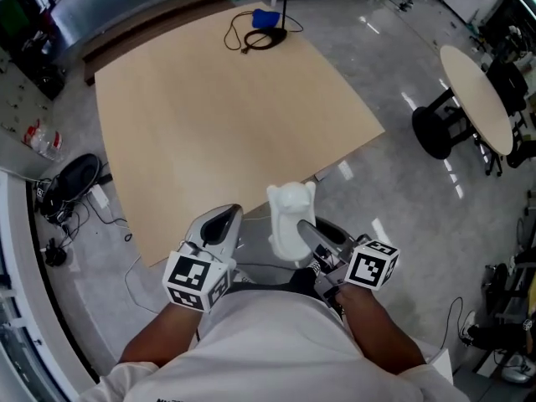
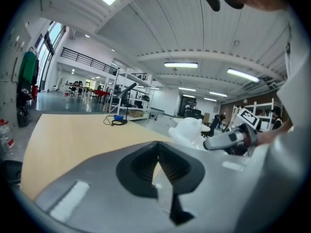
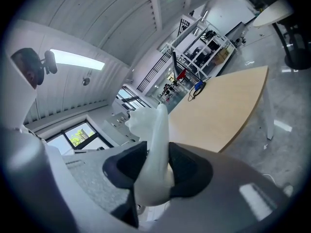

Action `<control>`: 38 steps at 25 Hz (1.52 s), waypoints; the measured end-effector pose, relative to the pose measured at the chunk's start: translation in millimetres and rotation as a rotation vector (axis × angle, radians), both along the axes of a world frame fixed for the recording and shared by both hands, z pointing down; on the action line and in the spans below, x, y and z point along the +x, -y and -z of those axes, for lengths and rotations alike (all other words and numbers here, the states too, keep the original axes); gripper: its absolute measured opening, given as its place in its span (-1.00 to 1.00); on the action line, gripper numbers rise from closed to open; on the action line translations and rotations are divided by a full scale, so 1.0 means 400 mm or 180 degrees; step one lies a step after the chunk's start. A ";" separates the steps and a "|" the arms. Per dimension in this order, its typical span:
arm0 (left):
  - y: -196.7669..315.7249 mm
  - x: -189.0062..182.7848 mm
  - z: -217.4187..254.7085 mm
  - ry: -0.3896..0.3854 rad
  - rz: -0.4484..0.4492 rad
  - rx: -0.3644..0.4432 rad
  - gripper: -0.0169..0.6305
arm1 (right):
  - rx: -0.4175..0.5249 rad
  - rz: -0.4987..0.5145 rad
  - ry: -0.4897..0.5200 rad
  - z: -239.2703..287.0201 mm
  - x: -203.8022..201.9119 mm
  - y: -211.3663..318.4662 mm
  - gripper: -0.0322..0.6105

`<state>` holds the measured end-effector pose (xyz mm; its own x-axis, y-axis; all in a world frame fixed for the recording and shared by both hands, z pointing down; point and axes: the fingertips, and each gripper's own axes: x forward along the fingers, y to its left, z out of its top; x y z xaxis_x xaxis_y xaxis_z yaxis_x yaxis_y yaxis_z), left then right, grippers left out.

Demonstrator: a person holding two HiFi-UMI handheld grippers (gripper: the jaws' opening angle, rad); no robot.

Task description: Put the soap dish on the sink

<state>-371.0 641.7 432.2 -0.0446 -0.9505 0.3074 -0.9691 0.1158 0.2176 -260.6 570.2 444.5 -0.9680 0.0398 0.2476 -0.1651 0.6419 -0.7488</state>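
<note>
The white dish (image 1: 289,220) is pinched between the jaws of the right gripper (image 1: 303,226). It is held on edge, with its eared end pointing away from the person. In the right gripper view the dark pads (image 3: 189,166) are seen pressed against both faces of the dish (image 3: 153,130), which rises well above the right gripper (image 3: 155,168).

The jaws of the left gripper (image 1: 226,216) are pressed together and nothing is held between them. In the left gripper view their tips are seen meeting, and only a thin slit is left lower down in the left gripper (image 2: 158,161). The dish (image 2: 187,130) and the right gripper (image 2: 221,141) are seen off to one side in that view.

Both grippers are held close in front of the person's body, side by side. The dish is placed between them, above the near edge of a tan table (image 1: 226,115). At the table's far side a coiled black cable (image 1: 261,37) is laid beside a small blue object (image 1: 266,17). A round table (image 1: 476,97) is seen well apart, on the grey floor (image 1: 394,199).
</note>
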 end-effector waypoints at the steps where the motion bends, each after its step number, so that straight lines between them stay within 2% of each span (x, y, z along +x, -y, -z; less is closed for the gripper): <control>1: 0.017 0.012 0.001 0.0004 -0.0033 -0.0003 -0.92 | -0.0013 -0.0033 -0.0004 -0.004 0.016 0.010 -0.46; 13: 0.216 0.151 -0.007 0.0030 -0.0324 -0.0135 -0.92 | -0.0130 -0.0429 0.0069 -0.014 0.167 0.224 -0.46; 22: 0.461 0.290 0.020 0.0078 -0.0628 -0.0012 -0.92 | -0.0170 -0.0780 0.0151 -0.010 0.323 0.433 -0.47; 30: 0.656 0.457 0.018 -0.0162 -0.0979 0.0001 -0.92 | -0.0190 -0.1146 0.0215 0.004 0.510 0.556 -0.47; 35: 0.737 0.574 0.035 0.0039 -0.1439 0.0043 -0.92 | -0.0095 -0.1598 0.0351 0.024 0.636 0.600 -0.47; 38: 0.776 0.629 0.029 0.0013 -0.1629 0.0035 -0.92 | -0.0096 -0.1913 0.0372 0.012 0.712 0.630 -0.47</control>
